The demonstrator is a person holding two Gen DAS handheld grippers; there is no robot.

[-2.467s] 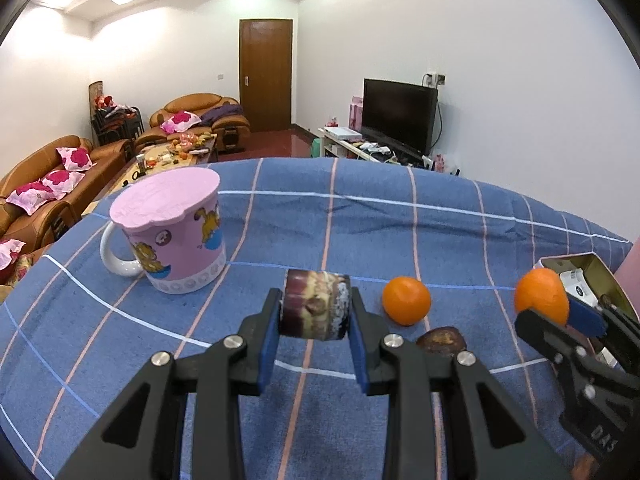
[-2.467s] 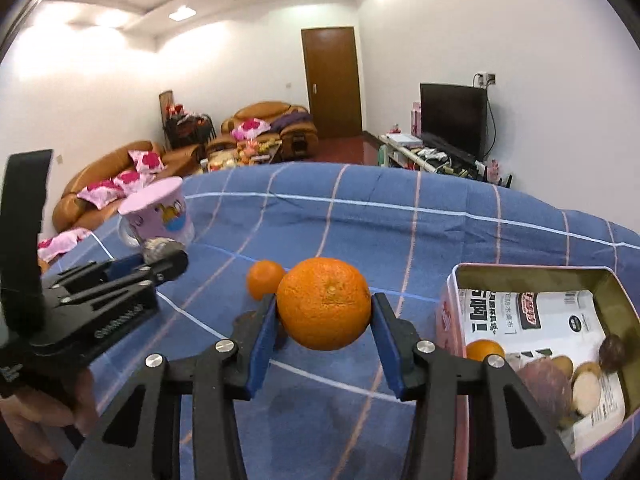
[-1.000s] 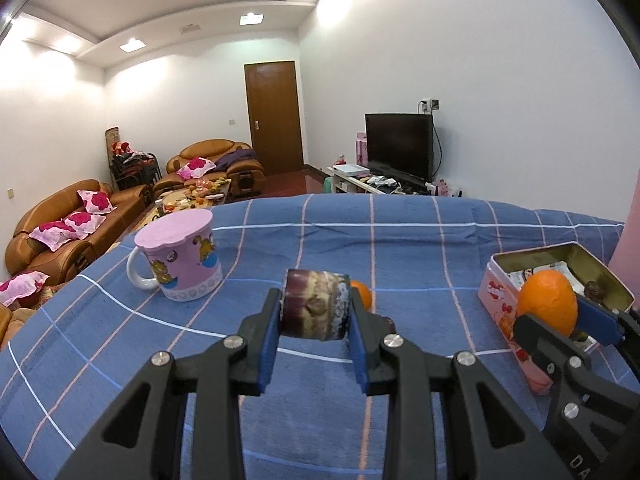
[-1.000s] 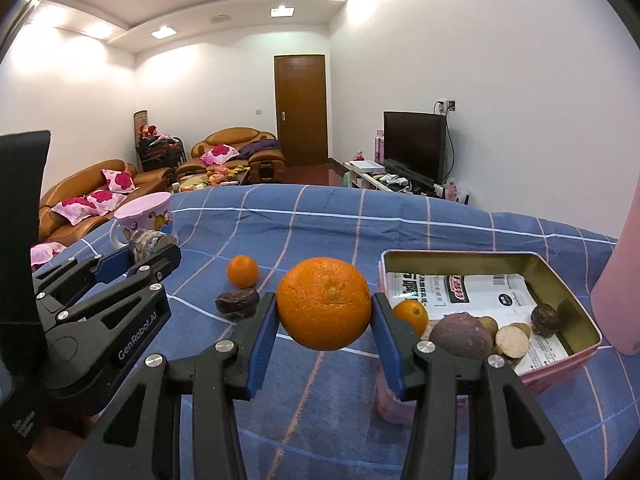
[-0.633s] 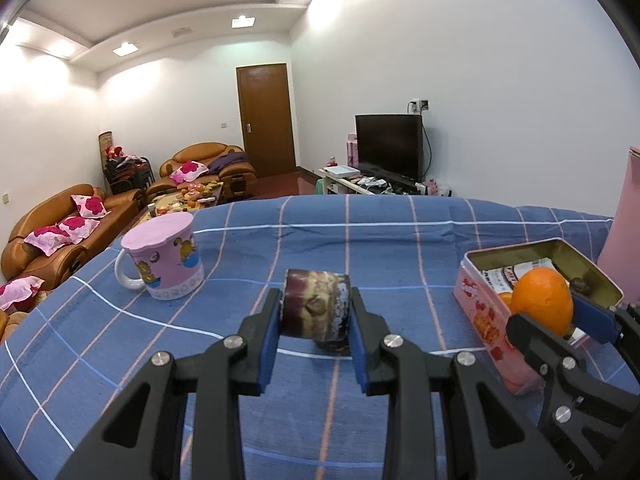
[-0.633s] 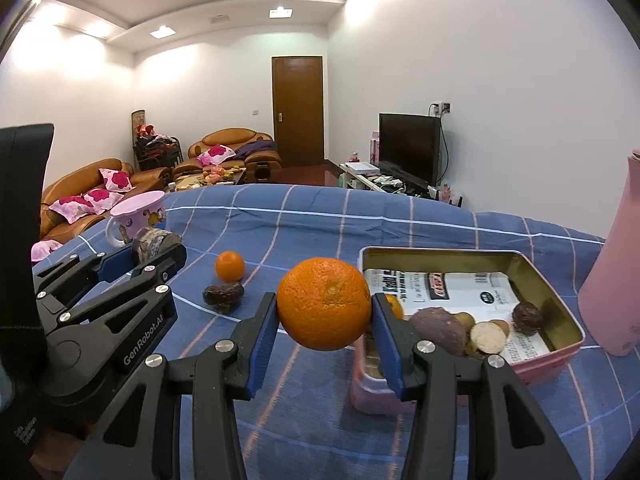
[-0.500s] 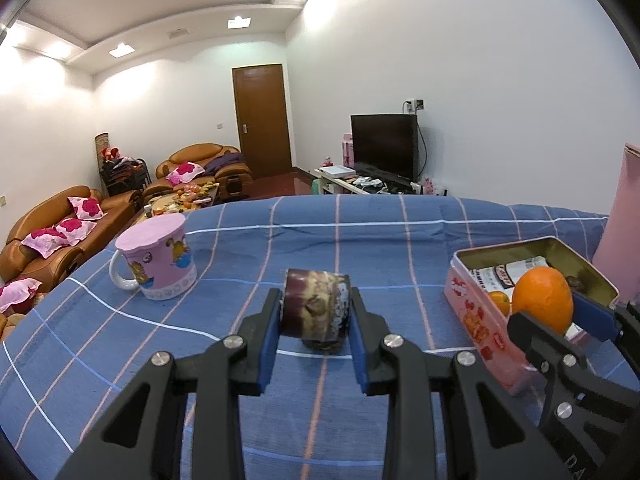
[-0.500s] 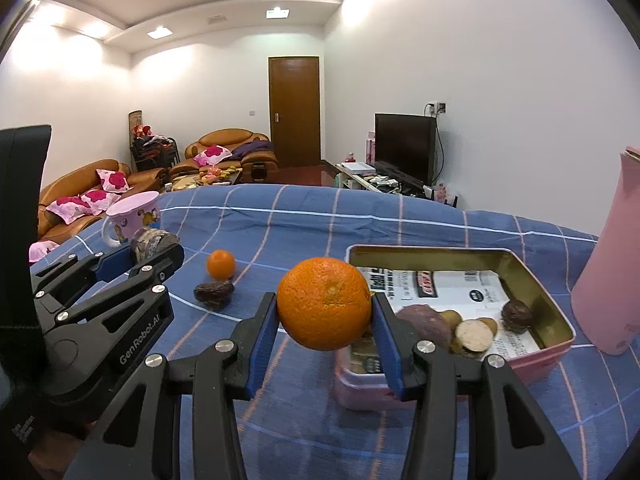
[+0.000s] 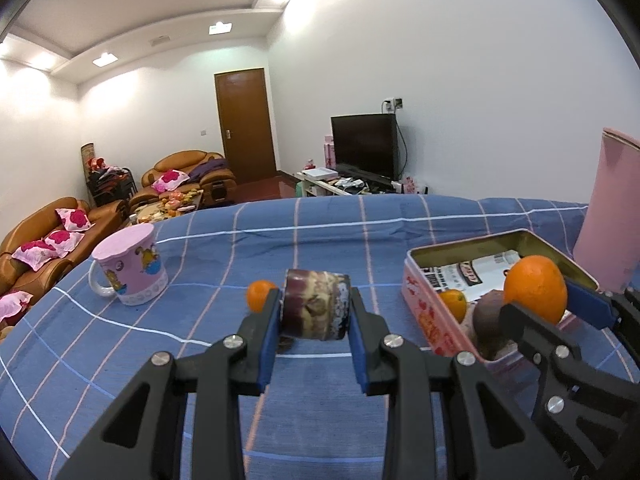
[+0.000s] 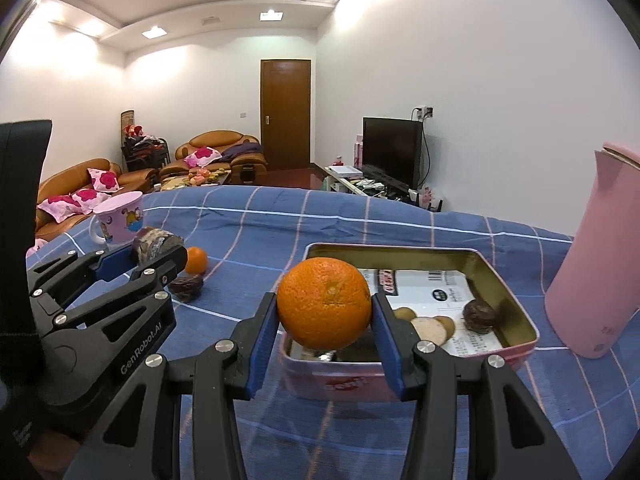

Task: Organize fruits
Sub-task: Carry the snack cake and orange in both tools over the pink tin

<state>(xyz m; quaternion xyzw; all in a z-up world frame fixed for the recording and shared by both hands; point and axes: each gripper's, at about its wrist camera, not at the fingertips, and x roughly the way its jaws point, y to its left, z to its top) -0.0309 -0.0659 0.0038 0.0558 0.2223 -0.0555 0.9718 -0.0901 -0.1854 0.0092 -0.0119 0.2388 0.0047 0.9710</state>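
Note:
My right gripper point(image 10: 325, 320) is shut on a large orange point(image 10: 324, 303) and holds it just above the near left end of the open pink tin point(image 10: 516, 304). The tin holds printed paper, several small fruits and a dark passion fruit point(image 10: 478, 316). My left gripper point(image 9: 316, 312) is shut on a purple-brown fruit chunk point(image 9: 316, 309) above the blue cloth, left of the tin point(image 9: 424, 308). A small orange point(image 9: 258, 295) and a dark date point(image 10: 186, 282) lie on the cloth. The large orange also shows in the left wrist view point(image 9: 535, 289).
A pink cartoon mug point(image 9: 130, 272) stands at the left on the blue checked tablecloth point(image 9: 320, 232). A tall pink flask point(image 10: 596, 264) stands right of the tin. Sofas, a door and a TV lie beyond the table.
Both grippers have moved right with their loads. The large orange has come from beside the tin to over its near left end. The small orange shows again left of my left gripper.

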